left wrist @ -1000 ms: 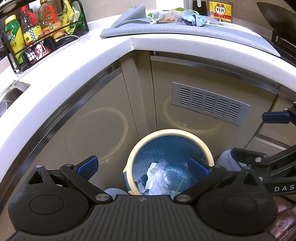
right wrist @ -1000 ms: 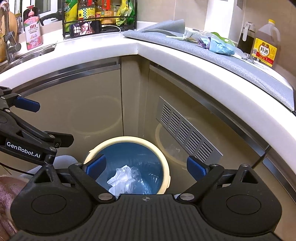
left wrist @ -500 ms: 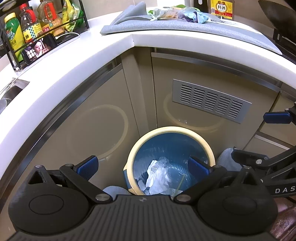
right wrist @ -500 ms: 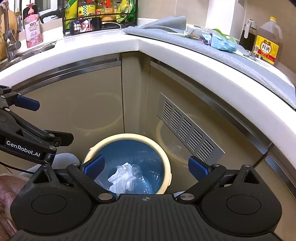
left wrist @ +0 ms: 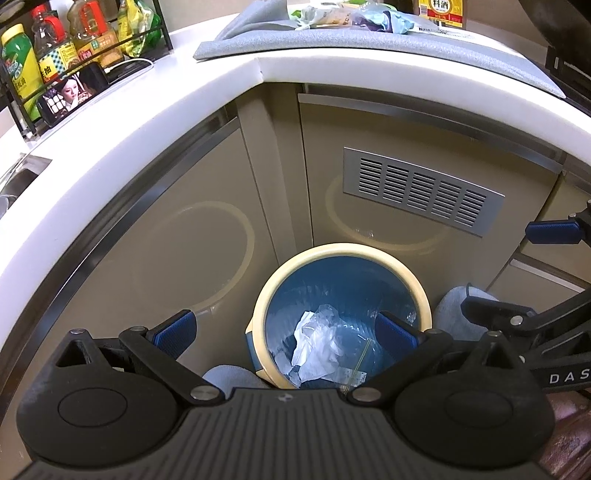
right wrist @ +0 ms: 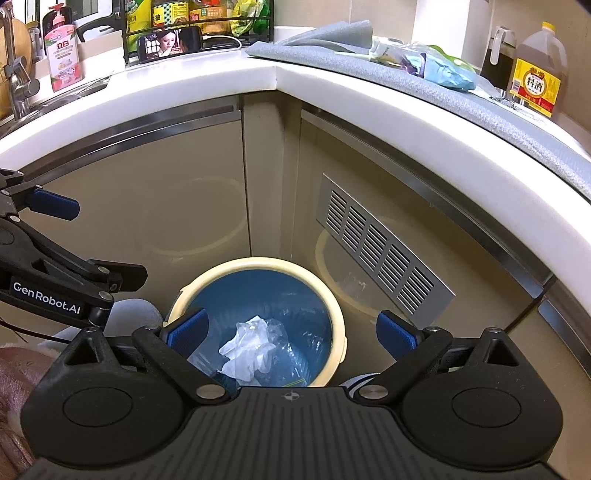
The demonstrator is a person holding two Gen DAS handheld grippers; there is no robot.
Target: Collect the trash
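- The left claw (left wrist: 284, 332) hangs wide open with nothing between its blue pads, and the right claw (right wrist: 291, 330) is just as wide and just as empty; both sit low in front of the cabinets, above the bin.
- The trash left to collect (right wrist: 424, 61), a loose heap of wrappers and crumpled plastic, lies on the grey mat (right wrist: 480, 99) on the table (right wrist: 184, 81), above and ahead of both claws. The heap stretches along the table edge.
- From the right claw's view the heap sits up and to the right, from the left claw's view (left wrist: 354, 16) nearly straight up; I judge the right claw slightly nearer, though the lenses make this uncertain.
- The bin (left wrist: 340, 251), cream-rimmed with a blue liner, stands on the floor below both claws and already holds crumpled white plastic (left wrist: 314, 347).
- Compared with a second ago, the table edge and the heap sit higher in both views, so both claws have sunk a little; their opening is unchanged.
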